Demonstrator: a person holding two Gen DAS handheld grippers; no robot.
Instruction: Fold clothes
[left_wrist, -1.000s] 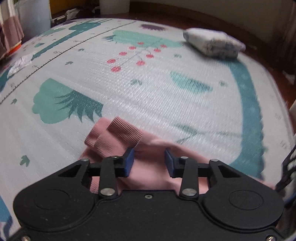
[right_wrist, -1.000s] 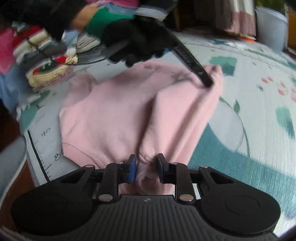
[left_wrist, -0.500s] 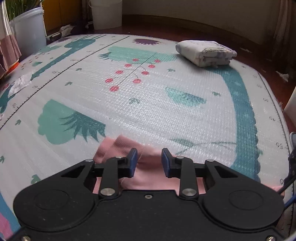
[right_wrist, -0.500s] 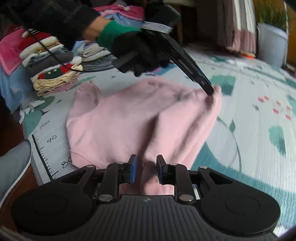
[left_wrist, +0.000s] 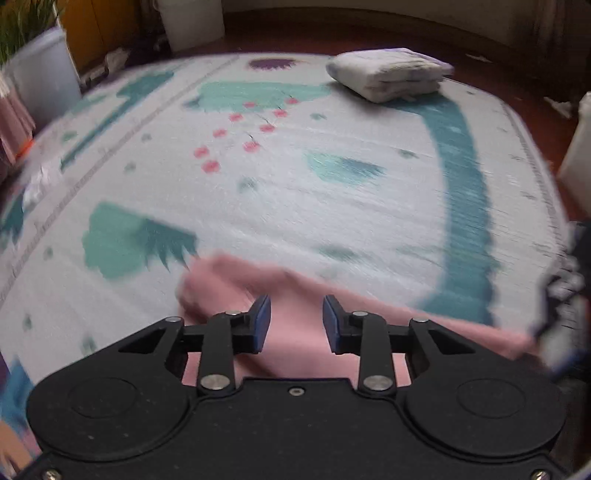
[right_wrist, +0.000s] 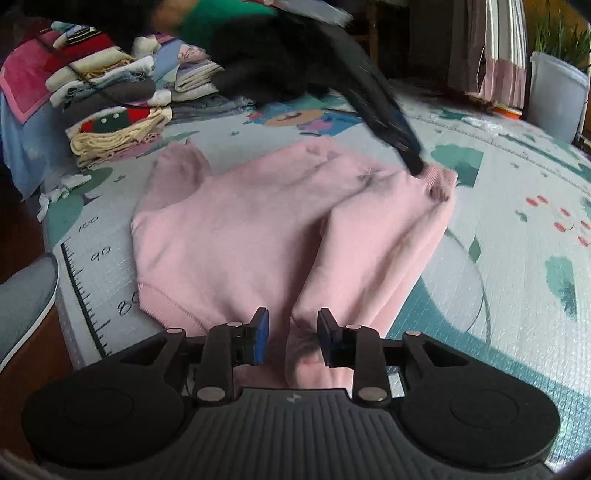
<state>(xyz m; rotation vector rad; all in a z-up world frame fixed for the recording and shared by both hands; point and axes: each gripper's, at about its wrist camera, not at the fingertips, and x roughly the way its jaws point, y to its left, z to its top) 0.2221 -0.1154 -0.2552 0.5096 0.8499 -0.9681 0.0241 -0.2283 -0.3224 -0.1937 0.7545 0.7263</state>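
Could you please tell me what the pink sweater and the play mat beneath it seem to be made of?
Pink sweater: soft matte knit, probably cotton or a blend, judging by its ribbed cuff and hem. Play mat: likely foam or plastic with a printed, slightly glossy surface and a fine embossed grid.

On the play mat (right_wrist: 498, 295) we see the sweater (right_wrist: 236, 236) at centre, stacked folded clothes (right_wrist: 110, 110) at ten o'clock behind it, a bucket (right_wrist: 554, 92) at two o'clock beyond the mat.

A home: a children's play mat (left_wrist: 258, 206) on wooden floor (left_wrist: 369, 40), stacked folded clothes (right_wrist: 110, 107), curtains (right_wrist: 495, 48), potted plant (right_wrist: 557, 40).
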